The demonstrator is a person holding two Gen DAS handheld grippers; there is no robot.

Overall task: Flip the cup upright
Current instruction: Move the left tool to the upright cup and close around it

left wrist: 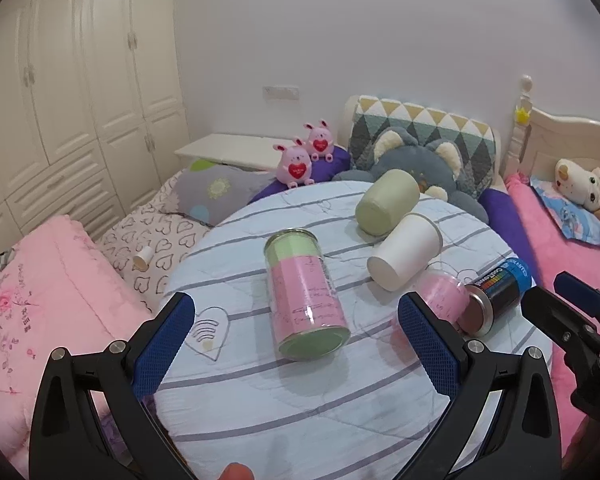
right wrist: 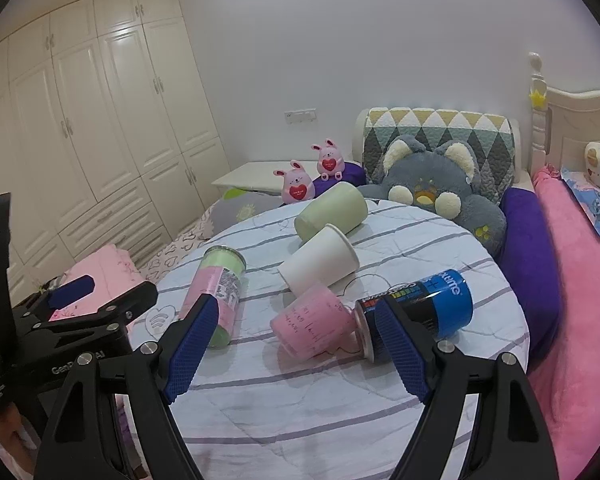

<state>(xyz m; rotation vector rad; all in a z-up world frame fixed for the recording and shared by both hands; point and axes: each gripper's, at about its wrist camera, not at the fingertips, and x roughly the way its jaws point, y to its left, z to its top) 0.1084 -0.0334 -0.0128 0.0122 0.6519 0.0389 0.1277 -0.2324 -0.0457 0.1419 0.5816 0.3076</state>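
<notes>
Several cups lie on their sides on a round table [left wrist: 300, 408] [right wrist: 300, 408] with a striped cloth. A white paper cup [left wrist: 405, 257] [right wrist: 319, 259] lies in the middle, a pale green cup [left wrist: 386, 202] [right wrist: 332, 210] behind it, a small pink cup [left wrist: 444, 292] [right wrist: 314, 326] in front. A tall pink and green tumbler [left wrist: 306, 294] [right wrist: 220, 288] lies to the left. My left gripper [left wrist: 296, 312] is open and empty, its fingers either side of the tumbler. My right gripper [right wrist: 292, 308] is open and empty, above the pink cup.
A blue and black can [left wrist: 496, 294] [right wrist: 420, 312] lies by the pink cup. A grey plush [right wrist: 436, 192], two pink bunny toys [right wrist: 298, 186] and pillows sit behind the table. Pink bedding [right wrist: 572, 300] lies to the right, a wardrobe [right wrist: 100, 120] to the left.
</notes>
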